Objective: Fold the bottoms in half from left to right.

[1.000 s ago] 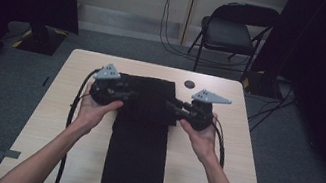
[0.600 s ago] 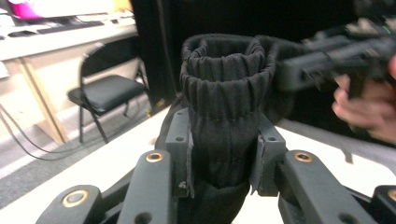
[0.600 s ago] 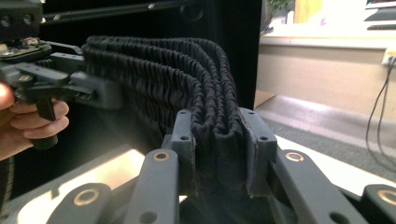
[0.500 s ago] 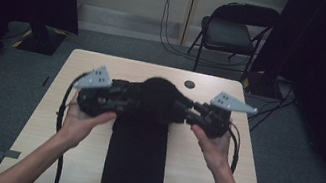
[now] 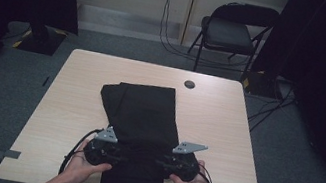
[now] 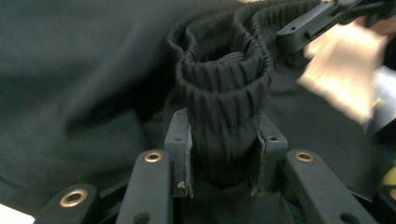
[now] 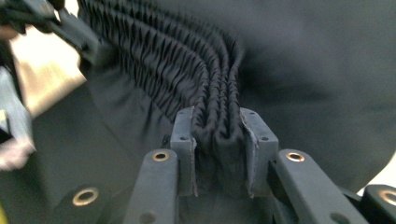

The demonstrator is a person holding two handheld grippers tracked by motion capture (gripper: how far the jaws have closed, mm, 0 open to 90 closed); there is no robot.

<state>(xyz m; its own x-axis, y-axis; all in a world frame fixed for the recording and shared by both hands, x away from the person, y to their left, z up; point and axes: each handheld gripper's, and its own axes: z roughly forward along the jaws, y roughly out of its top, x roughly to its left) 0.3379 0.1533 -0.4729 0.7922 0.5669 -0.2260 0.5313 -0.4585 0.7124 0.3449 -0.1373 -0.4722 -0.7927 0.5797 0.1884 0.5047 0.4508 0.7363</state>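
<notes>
The black pants [image 5: 143, 118] lie flat down the middle of the table [image 5: 225, 128], legs folded over near the far end. The left gripper [image 5: 115, 154] pinches one side of the stretchy waistband [image 6: 224, 93] at the near edge, and the right gripper [image 5: 162, 162] pinches the other side. I think one fold is made, and more folding is left.

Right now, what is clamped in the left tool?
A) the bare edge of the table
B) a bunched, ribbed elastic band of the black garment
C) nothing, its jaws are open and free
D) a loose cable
B: in the left gripper view the left tool has its pads pressed on a gathered, ribbed band of the black garment, which lies on the table.
</notes>
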